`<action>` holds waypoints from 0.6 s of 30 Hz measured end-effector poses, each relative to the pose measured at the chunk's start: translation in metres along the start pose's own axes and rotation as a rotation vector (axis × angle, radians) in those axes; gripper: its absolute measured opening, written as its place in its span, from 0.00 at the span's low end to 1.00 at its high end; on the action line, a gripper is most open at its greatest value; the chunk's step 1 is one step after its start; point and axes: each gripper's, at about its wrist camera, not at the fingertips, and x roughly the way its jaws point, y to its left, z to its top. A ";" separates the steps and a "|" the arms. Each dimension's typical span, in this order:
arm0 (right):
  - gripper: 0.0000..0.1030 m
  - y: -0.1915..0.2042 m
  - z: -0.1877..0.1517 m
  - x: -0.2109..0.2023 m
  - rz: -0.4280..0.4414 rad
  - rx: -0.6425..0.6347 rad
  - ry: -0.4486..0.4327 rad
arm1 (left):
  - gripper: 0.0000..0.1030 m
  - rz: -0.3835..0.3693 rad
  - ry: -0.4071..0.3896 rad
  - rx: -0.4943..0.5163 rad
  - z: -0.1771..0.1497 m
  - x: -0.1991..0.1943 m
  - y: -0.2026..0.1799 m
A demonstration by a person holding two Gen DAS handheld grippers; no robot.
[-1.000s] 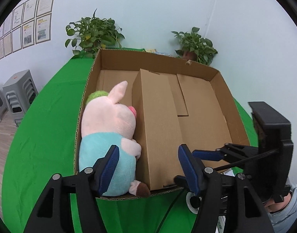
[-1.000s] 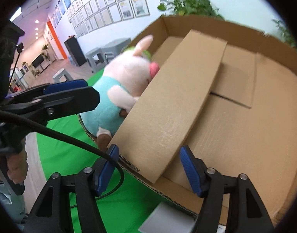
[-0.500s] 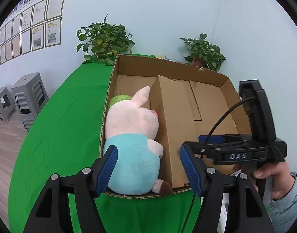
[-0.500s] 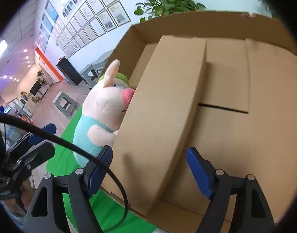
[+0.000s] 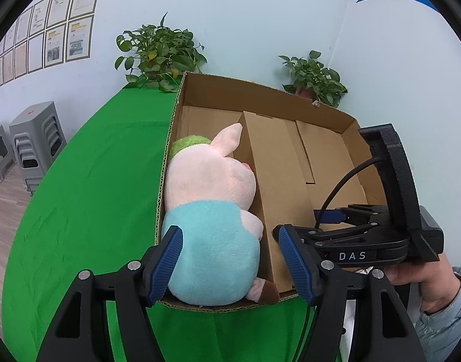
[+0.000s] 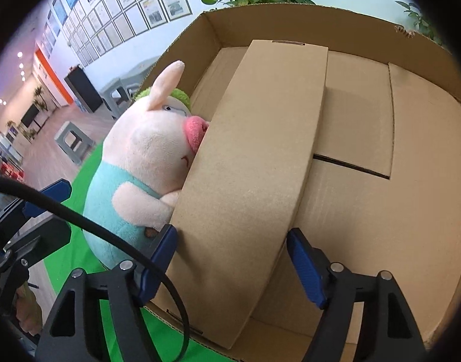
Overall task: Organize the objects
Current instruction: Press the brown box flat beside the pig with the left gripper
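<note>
A plush pig (image 5: pixel 209 199) in a teal top and green cap lies on its side along the left wall of a big open cardboard box (image 5: pixel 260 90). A narrow cardboard box (image 5: pixel 278 181) stands beside the pig, touching its snout. My left gripper (image 5: pixel 232 256) hovers open at the big box's near end, with the pig's teal body framed between its fingers and no pad pressing. My right gripper (image 6: pixel 232 265) straddles the near end of the narrow box (image 6: pixel 254 150). Its jaws are closing and the pads stand just off the cardboard. The pig (image 6: pixel 140 163) shows to its left.
The big box (image 6: pixel 290 12) sits on a table with a green cloth (image 5: pixel 94 196). Two potted plants (image 5: pixel 158 54) stand at the wall behind it. Grey stools (image 5: pixel 34 141) are on the floor to the left. A person's hand (image 5: pixel 423 280) holds the right gripper.
Both grippers have drawn nearer to the box's near end. The right gripper rolled and settled over the narrow box, its jaws widening and then narrowing a little. The pig and both boxes stayed put.
</note>
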 end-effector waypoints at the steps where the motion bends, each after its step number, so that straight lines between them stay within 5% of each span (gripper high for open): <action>1: 0.72 0.000 0.000 0.000 -0.001 0.002 0.005 | 0.63 0.002 -0.001 0.000 0.000 0.001 0.001; 9: 0.72 0.005 0.001 0.000 -0.058 -0.048 0.000 | 0.63 0.007 -0.006 -0.007 0.003 0.003 0.002; 18: 0.71 0.002 -0.007 0.004 -0.005 0.044 0.000 | 0.63 0.002 0.002 -0.007 0.003 0.011 -0.002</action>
